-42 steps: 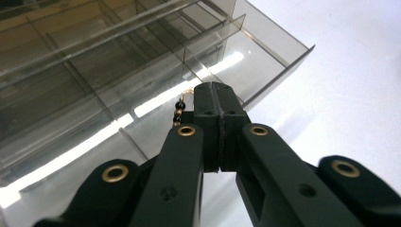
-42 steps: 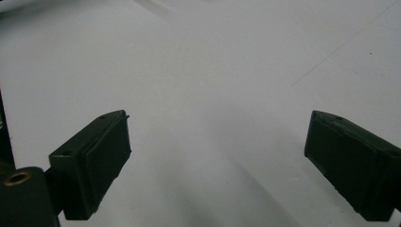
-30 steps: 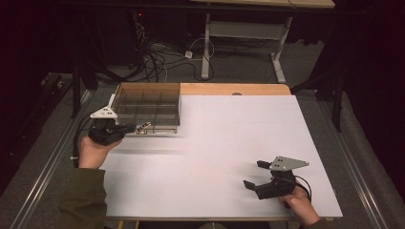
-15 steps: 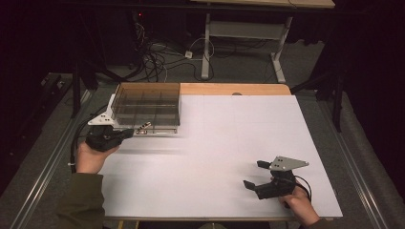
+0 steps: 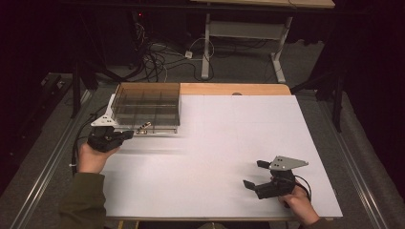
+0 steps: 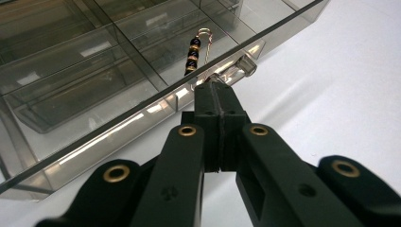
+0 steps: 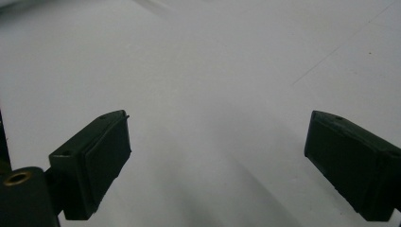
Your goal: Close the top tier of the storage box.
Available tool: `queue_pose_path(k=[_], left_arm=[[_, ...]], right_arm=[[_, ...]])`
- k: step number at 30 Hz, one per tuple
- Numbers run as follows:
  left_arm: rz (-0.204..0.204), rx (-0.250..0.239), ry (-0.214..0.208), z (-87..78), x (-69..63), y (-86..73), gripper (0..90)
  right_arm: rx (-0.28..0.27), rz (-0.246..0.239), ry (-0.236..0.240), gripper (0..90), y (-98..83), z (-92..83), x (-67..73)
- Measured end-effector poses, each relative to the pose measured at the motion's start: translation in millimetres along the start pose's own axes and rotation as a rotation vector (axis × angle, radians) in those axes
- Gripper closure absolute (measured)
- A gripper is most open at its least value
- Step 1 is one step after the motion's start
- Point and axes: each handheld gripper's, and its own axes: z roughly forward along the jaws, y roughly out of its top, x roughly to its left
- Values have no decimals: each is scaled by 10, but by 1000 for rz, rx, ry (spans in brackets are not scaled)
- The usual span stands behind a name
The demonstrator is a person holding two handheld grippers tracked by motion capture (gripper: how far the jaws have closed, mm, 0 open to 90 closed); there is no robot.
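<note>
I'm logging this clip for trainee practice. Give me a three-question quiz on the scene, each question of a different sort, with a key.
1. True or false: the right gripper is open, with only bare table between its jaws.
2. What lies in the compartment just beyond the left gripper? A) a beaded wire B) a coin C) a battery
3. Fill in: the left gripper's jaws are ____ at the front edge of the clear box.

Key:
1. True.
2. A, the beaded wire.
3. Shut. What they pinch, if anything, is too small to tell.
</note>
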Motion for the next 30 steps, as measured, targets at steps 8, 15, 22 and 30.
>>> queue_pose_path(k=[8, 15, 22, 30], left_arm=[[14, 12, 19, 86, -7, 5, 878], [17, 11, 24, 105, -4, 6, 878], [16, -2, 27, 107, 6, 18, 878], [16, -9, 36, 123, 13, 31, 878]], right_arm=[[-3, 2, -3, 85, -4, -8, 5], [1, 1, 0, 85, 0, 0, 2], [0, 3, -1, 85, -1, 2, -1], [2, 2, 1, 85, -3, 2, -1]])
